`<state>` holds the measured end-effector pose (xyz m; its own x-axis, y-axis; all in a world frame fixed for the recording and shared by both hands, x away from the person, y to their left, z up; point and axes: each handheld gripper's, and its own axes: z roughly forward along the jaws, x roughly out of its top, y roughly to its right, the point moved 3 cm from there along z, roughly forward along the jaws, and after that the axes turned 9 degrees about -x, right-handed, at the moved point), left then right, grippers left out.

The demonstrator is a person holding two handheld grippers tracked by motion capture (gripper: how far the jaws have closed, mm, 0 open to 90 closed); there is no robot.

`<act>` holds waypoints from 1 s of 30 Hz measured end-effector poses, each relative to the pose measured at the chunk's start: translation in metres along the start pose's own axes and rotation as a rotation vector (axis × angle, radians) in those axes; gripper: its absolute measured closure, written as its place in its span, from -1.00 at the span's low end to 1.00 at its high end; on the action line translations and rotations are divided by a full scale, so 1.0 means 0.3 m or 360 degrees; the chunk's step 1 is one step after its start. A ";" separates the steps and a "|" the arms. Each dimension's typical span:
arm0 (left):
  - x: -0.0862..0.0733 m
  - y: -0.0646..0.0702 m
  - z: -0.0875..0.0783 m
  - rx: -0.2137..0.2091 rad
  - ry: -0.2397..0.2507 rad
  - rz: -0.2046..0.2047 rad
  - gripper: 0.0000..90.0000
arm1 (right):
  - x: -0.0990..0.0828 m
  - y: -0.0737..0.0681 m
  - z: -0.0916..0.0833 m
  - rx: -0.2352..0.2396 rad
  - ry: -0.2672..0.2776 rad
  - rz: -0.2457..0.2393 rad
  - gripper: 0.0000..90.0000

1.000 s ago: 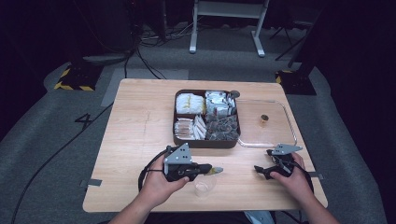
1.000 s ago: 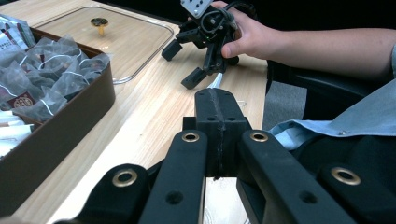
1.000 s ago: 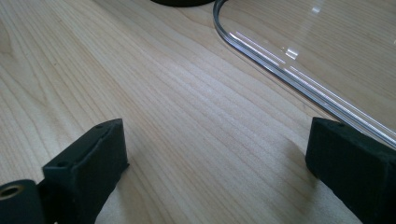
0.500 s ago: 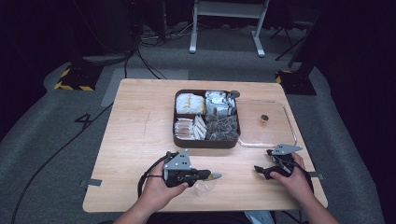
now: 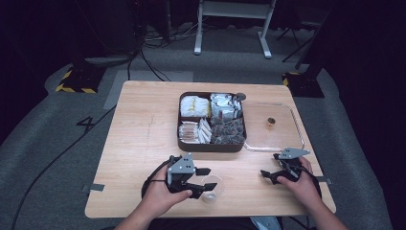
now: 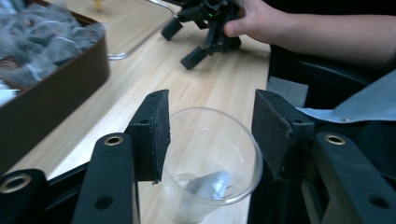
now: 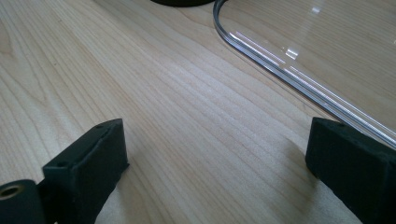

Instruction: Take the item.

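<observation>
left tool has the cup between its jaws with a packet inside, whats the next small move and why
Probably draw the left tool straight back off the clear cup. Its jaws have just been opening and stand either side of the rim with no firm press visible, and a packet already lies in the cup. Pulling back level should avoid tipping it.

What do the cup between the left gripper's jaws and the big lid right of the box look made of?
Cup: thin clear plastic by the look; the table grain and a silvery packet inside show through its glossy wall. Lid: clear, stiffer plastic or possibly glass; the wood shows through it and its rounded rim catches bright highlights.
</observation>
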<state>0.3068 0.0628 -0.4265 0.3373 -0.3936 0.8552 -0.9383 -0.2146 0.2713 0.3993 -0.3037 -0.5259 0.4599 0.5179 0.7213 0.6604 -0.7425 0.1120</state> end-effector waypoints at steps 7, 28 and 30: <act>-0.014 -0.031 -0.043 0.0161 -0.0037 0.0012 0.01 | -0.002 -0.001 -0.002 0.0004 0.0002 -0.0001 -0.88; -0.105 -0.143 -0.253 0.0531 -0.0157 -0.0066 -0.27 | -0.007 -0.004 -0.008 0.0013 0.0004 -0.0010 -0.87; -0.117 -0.156 -0.269 0.0564 -0.0170 -0.0080 -0.28 | -0.007 -0.004 -0.008 0.0012 0.0004 -0.0009 -0.87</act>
<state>0.3328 0.1590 -0.4337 0.4061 -0.4618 0.7886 -0.8418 -0.5248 0.1261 0.3961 -0.3049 -0.5259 0.4548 0.5212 0.7222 0.6676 -0.7362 0.1109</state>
